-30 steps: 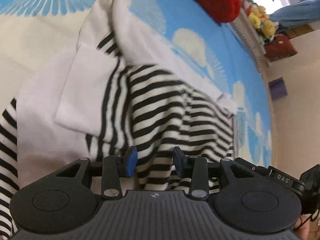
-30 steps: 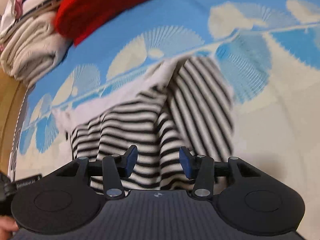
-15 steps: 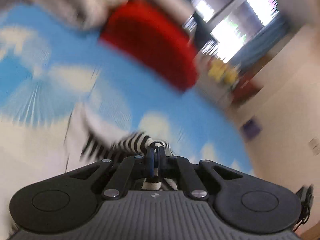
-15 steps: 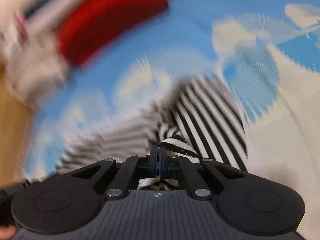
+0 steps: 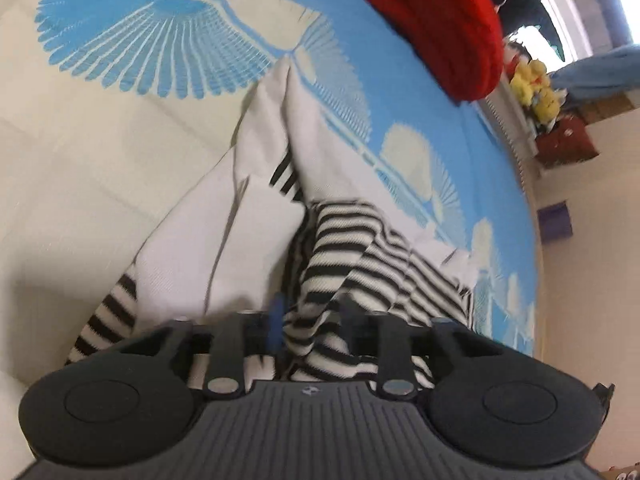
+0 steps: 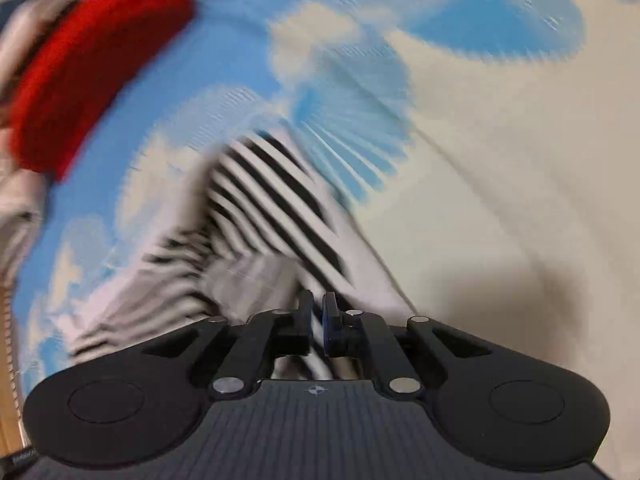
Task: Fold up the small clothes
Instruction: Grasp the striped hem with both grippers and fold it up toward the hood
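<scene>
1. Your left claw [image 5: 312, 320] was pinching the striped garment [image 5: 360, 264] half a second ago; its jaws have just been opening and now stand moderately apart, with striped cloth lying between them.
2. Your right claw [image 6: 318, 320] has also just been opening, but the gap is narrow and a fold of stripes [image 6: 276, 200] sits inside.
3. The garment lies on the blue-and-cream bedspread [image 5: 120, 128], flatter than before, below the red cloth [image 5: 432, 16].

We see the left gripper [image 5: 312, 322] with its jaws apart, having just been opening, a fold of the striped garment [image 5: 360, 264] lying loosely between them. The garment's white side [image 5: 240, 232] spreads over the blue-and-cream bedspread [image 5: 120, 120], with a red cushion [image 5: 436, 20] well beyond it.
</scene>
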Demonstrator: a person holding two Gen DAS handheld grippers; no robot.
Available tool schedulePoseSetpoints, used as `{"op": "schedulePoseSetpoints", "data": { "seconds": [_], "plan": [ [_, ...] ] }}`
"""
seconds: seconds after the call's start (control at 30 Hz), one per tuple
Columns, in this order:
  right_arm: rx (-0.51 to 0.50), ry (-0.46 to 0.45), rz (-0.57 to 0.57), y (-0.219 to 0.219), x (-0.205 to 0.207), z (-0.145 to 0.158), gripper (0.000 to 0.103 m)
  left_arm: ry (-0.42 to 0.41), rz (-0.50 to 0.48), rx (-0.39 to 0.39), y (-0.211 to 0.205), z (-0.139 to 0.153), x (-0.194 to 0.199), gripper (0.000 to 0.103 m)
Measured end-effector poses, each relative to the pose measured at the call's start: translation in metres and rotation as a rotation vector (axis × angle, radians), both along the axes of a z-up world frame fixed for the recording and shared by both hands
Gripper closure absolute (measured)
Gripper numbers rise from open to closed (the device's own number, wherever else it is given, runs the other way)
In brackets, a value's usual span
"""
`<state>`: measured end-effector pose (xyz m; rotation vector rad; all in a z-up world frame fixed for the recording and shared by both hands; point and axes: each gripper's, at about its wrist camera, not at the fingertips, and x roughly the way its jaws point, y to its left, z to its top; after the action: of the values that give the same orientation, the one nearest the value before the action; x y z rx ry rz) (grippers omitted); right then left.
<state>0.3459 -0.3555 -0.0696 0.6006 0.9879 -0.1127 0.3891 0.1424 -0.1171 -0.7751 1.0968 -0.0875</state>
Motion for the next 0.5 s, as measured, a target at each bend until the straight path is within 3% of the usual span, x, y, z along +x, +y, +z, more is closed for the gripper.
{"op": "schedulePoseSetpoints", "data": {
  "seconds": [0.07, 0.1, 0.27, 0.37, 0.43, 0.47, 0.5],
  "plan": [
    [-0.006, -0.04, 0.032, 0.008, 0.003, 0.007, 0.061, 0.005, -0.004, -0.002, -0.006, -0.003, 0.0, 0.059],
    [0.006, -0.036, 0.05, 0.008, 0.007, 0.006, 0.058, 0.011, 0.001, -0.005, -0.005, -0.004, 0.002, 0.059],
    [0.016, 0.119, 0.087, 0.019, 0.014, -0.022, 0.058, 0.041, 0.067, -0.005, -0.005, -0.017, 0.008, 0.059],
    [-0.027, 0.122, 0.099, 0.029, 0.015, -0.027, 0.058, 0.046, 0.085, -0.019, 0.0, -0.021, 0.009, 0.059],
    [-0.038, 0.093, 0.108, 0.034, 0.015, -0.024, 0.067, 0.044, 0.076, -0.024, -0.001, -0.022, 0.01, 0.067],
    [-0.024, 0.08, 0.111, 0.035, 0.015, -0.023, 0.084, 0.032, 0.065, -0.032, -0.001, -0.021, 0.009, 0.098],
    [-0.004, 0.065, 0.113, 0.035, 0.016, -0.021, 0.095, 0.003, 0.059, -0.032, -0.002, -0.016, 0.008, 0.102]
  ]
}}
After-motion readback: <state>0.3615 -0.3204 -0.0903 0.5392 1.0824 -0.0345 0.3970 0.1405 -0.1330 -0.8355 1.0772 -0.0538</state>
